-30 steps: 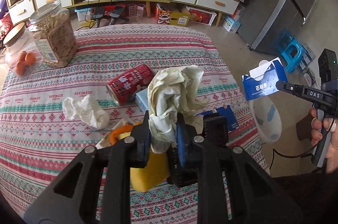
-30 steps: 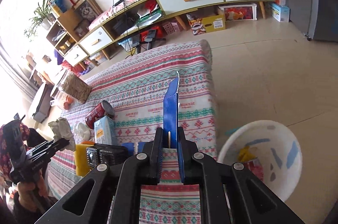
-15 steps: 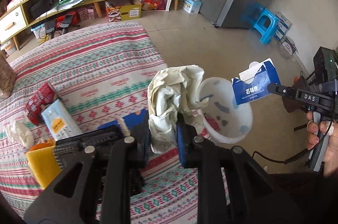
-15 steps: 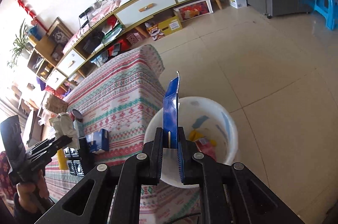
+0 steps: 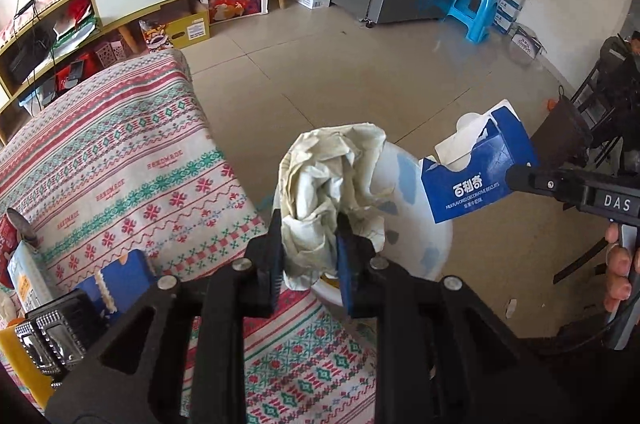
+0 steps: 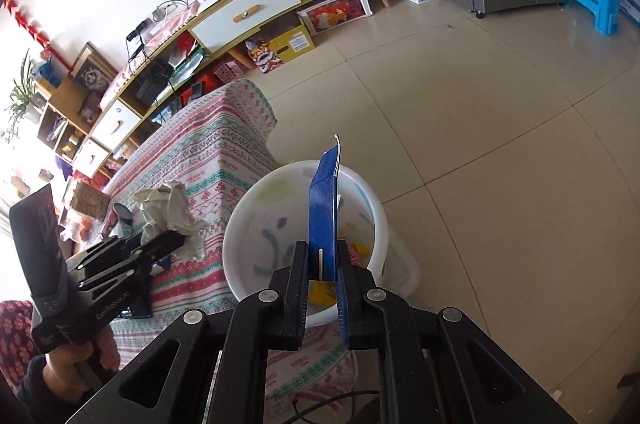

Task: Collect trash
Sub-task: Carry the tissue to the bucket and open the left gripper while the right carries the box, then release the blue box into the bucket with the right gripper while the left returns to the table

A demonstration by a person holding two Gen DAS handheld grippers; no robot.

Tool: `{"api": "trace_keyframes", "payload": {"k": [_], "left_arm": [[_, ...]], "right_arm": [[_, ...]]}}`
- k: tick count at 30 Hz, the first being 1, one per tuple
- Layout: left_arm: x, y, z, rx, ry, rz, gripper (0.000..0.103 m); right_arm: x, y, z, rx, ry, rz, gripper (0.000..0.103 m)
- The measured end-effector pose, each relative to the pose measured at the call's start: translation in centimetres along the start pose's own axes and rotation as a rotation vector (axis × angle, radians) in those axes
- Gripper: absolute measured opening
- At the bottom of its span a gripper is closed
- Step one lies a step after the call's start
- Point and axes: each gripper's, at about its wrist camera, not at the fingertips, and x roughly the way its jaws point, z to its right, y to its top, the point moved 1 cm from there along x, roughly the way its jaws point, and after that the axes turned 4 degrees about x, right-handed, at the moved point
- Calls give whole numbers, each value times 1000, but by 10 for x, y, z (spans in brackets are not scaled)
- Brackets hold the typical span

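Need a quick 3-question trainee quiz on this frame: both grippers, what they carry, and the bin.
1. True or false: the right gripper is shut on the blue biscuit box.
2. The left gripper holds: A) red can B) crumpled paper C) yellow sponge
3. Fill in: the box hangs above the white ___.

Key: 1 true; 2 B; 3 bin.
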Motion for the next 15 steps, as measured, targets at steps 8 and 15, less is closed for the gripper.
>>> {"api": "trace_keyframes", "payload": {"k": [8, 15], "left_arm": [[-6, -2, -13, -86, 16, -2, 80], [-28, -20, -32, -97, 45, -17, 84]], "right_arm": [[3, 0, -11, -22, -2, -5, 13], [15, 1, -21, -43, -17, -35, 13]]}}
